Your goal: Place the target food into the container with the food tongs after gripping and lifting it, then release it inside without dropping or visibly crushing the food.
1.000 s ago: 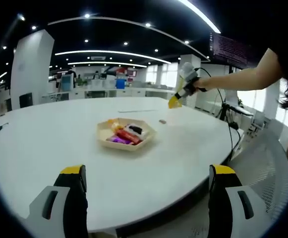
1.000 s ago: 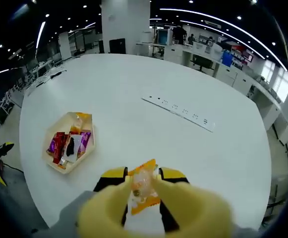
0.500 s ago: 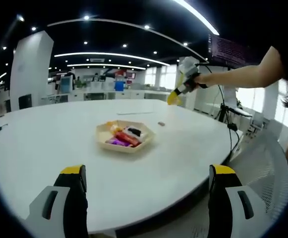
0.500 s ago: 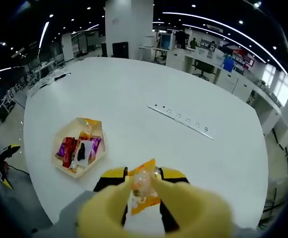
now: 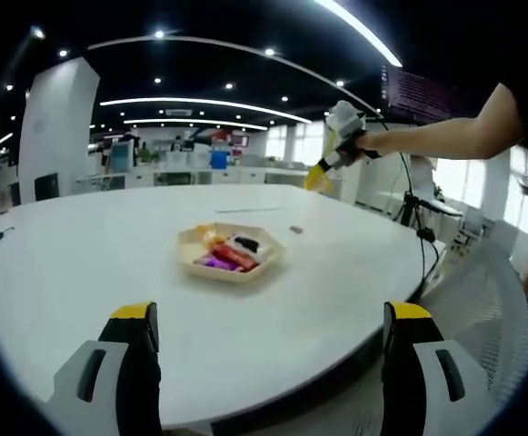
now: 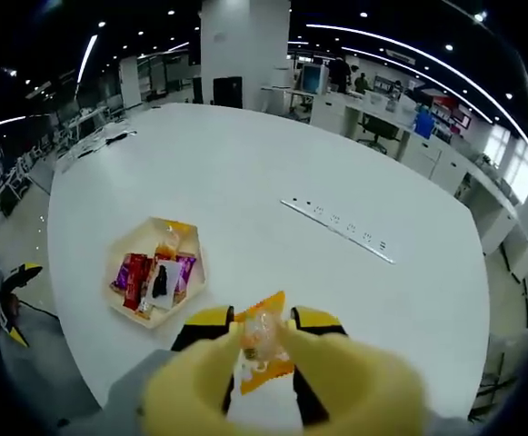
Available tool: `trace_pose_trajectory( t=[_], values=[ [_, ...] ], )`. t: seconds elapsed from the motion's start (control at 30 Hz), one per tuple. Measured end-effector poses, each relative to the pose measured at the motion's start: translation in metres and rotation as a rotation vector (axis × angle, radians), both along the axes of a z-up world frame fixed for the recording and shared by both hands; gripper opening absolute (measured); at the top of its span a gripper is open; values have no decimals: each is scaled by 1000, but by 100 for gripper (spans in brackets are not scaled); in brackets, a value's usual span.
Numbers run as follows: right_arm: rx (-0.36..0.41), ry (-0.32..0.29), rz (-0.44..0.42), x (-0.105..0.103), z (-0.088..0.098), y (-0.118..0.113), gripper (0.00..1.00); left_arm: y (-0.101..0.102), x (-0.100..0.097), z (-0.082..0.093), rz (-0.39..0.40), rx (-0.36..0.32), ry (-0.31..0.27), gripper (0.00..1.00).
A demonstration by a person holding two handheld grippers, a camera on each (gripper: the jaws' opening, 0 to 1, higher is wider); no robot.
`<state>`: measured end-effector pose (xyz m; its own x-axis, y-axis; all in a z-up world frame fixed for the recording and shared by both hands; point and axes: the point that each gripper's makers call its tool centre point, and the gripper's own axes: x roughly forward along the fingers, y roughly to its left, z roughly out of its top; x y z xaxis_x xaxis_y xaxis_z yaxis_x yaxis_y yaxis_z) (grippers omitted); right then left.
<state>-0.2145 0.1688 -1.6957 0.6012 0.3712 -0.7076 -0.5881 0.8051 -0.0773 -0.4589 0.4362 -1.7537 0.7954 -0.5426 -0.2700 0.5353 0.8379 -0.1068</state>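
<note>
A large open office with ceiling light strips surrounds a broad, round white worktop (image 5: 82, 263). In the left gripper view the left claw (image 5: 268, 363) sits nearest, at the worktop's near edge, its two yellow-tipped jaws spread wide apart with nothing between them and touching nothing. Beyond it, toward the middle of the worktop, rests a shallow hexagonal container (image 5: 231, 252) already carrying several wrapped snacks in red, purple, black and orange. Farther still, above the far side of the worktop and well apart from the container, a person's bare arm (image 5: 445, 136) reaches in from the right, holding the right claw (image 5: 319, 178) in the air with a yellow shape at its tip.

In the right gripper view, the right claw (image 6: 262, 338) has its jaws pressed onto yellow food tongs (image 6: 282, 386), whose two arms close on an orange-wrapped candy (image 6: 261, 342). The candy hangs high above the worktop (image 6: 264, 163), short of the container (image 6: 157, 270), which lies lower left of it in this view. Its long axis runs along the tongs, one orange corner pointing forward, away from the claw. A long white power strip (image 6: 336, 221) lies on the worktop beyond the container.
</note>
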Motion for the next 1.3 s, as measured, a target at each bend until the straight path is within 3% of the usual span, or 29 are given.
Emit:
trace_pose_trajectory(
  t=[0.77,1.3],
  values=[
    [78,-31,167,-1,22,126,24,1,-1,3,11,11,-25,99],
    [86,-19,235,8,16,162,24,4,1,4,21,12,-28,99]
  ],
)
